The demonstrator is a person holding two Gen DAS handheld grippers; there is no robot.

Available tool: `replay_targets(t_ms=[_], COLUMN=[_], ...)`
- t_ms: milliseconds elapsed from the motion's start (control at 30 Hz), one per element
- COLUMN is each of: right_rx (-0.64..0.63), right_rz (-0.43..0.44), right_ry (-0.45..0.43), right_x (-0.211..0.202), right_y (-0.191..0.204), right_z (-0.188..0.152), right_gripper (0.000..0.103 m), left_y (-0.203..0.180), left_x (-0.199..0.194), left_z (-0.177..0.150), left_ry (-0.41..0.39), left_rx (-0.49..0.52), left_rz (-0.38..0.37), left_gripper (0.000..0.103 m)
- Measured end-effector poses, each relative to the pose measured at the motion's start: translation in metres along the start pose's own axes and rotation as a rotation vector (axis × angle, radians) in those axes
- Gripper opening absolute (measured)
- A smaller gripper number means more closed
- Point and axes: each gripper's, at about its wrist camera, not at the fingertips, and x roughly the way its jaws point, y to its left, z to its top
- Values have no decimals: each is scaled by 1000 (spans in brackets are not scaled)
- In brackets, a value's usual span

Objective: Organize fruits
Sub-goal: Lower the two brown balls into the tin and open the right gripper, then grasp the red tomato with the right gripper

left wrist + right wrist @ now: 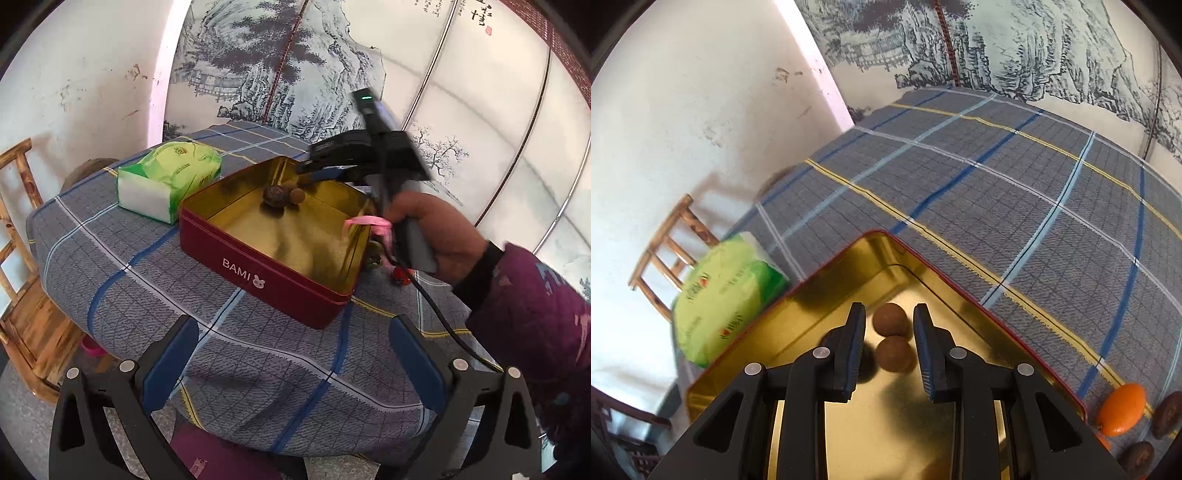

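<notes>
A red tin with a gold inside, marked BAMI, stands open on the checked tablecloth; its gold floor shows in the right wrist view. Inside lie a dark wrinkled fruit and a small brown round fruit. In the right wrist view the brown fruit sits by the tin's far wall, with its reflection behind it. My right gripper hovers over it inside the tin, jaws apart and empty. My left gripper is open and empty, in front of the tin.
A green tissue pack lies left of the tin. An orange kumquat and dark fruits lie on the cloth right of the tin. A wooden chair stands at the left, painted wall panels behind.
</notes>
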Motion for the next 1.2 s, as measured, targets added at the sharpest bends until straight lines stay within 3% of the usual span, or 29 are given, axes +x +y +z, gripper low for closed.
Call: replay_targets(t_ms=[133,267,467,567,767,900,1200], right_rx=[-35,-58,20,68,-1,-82,-161], right_rz=[-8,-81,-198,-194,-136,-111,-147], right_ry=[-101,-178,-149,-153,-144,-118,-43], right_x=[-53,-115,-163,-176,-160,-140,-103], right_y=[-11,-42,-91,-106,-88,-65,-54], right_z=[-23,-78,-164,-188,-184,-178,-163], right_gripper=[33,34,35,35,36,48,49], left_y=[-1,-7,-22,-32,-53,-56,-53], left_x=[-1,3,14,16,6,4,16], left_z=[0,-1,-3,-5,-7,-7,-6], left_ry=[1,19,72,91,67,63,103], left_rx=[2,18,70,101,195,214,201], left_rz=[-17,-28,-52,-62,-40,-29,-24], left_gripper=[102,102,102,102,102,102,102])
